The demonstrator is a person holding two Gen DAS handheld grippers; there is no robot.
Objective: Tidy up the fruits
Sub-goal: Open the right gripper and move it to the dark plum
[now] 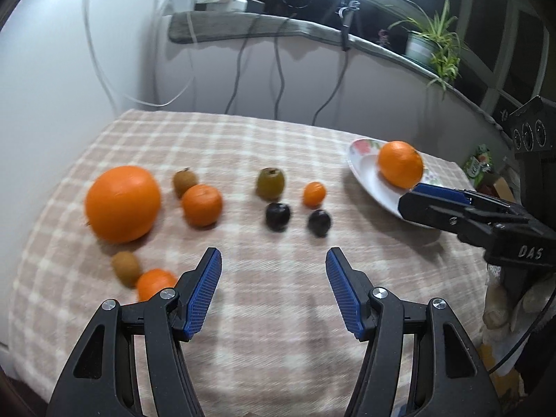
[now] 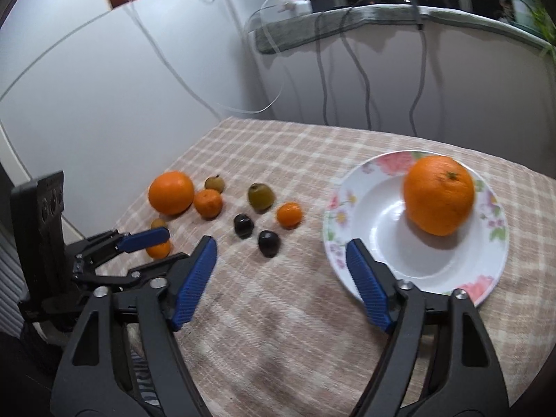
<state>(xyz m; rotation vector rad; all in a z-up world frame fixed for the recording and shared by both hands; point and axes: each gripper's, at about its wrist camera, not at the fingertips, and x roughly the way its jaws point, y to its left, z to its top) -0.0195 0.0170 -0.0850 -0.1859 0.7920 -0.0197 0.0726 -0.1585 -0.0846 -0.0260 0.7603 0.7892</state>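
Checked cloth is covering the desk (image 1: 278, 139), where both the left gripper (image 1: 274, 260) and right gripper (image 2: 281, 248) are hovering wide and empty, an orange (image 2: 438, 194) sitting on the plate (image 2: 351, 243).

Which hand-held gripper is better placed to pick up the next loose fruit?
Left, probably. The left hand-held gripper is open and empty, facing the two dark plums and the loose oranges on the checked cloth. The right hand-held gripper, also open, sits by the plate, which already holds one orange.
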